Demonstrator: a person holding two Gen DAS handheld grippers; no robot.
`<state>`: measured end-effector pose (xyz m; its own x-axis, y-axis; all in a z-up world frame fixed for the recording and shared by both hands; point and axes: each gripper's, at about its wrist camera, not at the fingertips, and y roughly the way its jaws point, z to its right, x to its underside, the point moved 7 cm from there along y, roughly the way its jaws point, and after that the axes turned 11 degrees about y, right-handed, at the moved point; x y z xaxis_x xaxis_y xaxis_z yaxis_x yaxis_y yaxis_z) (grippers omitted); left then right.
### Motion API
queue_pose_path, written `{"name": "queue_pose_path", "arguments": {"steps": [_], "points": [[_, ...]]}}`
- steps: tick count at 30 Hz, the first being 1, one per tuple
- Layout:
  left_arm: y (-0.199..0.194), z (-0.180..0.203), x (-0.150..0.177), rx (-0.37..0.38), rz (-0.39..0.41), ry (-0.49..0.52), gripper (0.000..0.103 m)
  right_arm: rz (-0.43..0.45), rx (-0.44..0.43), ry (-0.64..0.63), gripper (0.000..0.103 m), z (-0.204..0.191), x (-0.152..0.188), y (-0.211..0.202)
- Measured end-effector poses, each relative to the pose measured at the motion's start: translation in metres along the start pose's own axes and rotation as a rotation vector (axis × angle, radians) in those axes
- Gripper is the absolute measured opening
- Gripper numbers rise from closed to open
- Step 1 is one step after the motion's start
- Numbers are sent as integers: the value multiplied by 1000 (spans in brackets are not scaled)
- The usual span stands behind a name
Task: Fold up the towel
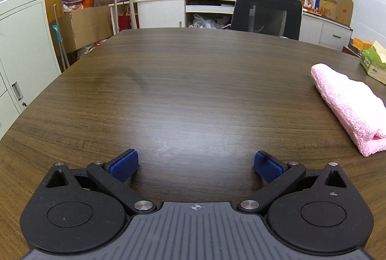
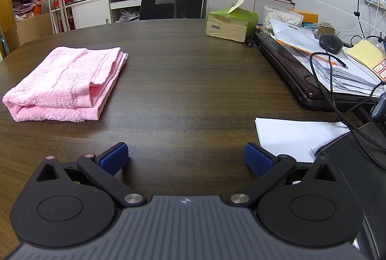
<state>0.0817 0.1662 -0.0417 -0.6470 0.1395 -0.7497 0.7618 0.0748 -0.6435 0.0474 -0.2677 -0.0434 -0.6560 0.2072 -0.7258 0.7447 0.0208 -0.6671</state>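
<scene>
A pink towel (image 2: 65, 83) lies folded into a thick rectangle on the dark wooden table (image 2: 188, 81). In the right wrist view it is ahead and to the left. In the left wrist view the towel (image 1: 349, 108) sits at the right edge. My left gripper (image 1: 196, 165) is open and empty, low over bare table, well to the left of the towel. My right gripper (image 2: 185, 158) is open and empty, low over the table, to the right of the towel and nearer than it.
A green tissue box (image 2: 230, 24) stands at the far side. A laptop (image 2: 301, 71) under papers, cables and a mouse (image 2: 331, 43) fills the right. A white sheet (image 2: 294, 137) and a black case (image 2: 357, 163) lie close on the right. A black chair (image 1: 266, 13) stands behind the table.
</scene>
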Motion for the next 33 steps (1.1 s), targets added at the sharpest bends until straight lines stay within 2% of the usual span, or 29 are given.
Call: {"name": "queue_pose_path", "arguments": {"steps": [33], "points": [[2,-1,2,-6,-2,7,103,0,0,0,103,-1,0,-1]]}}
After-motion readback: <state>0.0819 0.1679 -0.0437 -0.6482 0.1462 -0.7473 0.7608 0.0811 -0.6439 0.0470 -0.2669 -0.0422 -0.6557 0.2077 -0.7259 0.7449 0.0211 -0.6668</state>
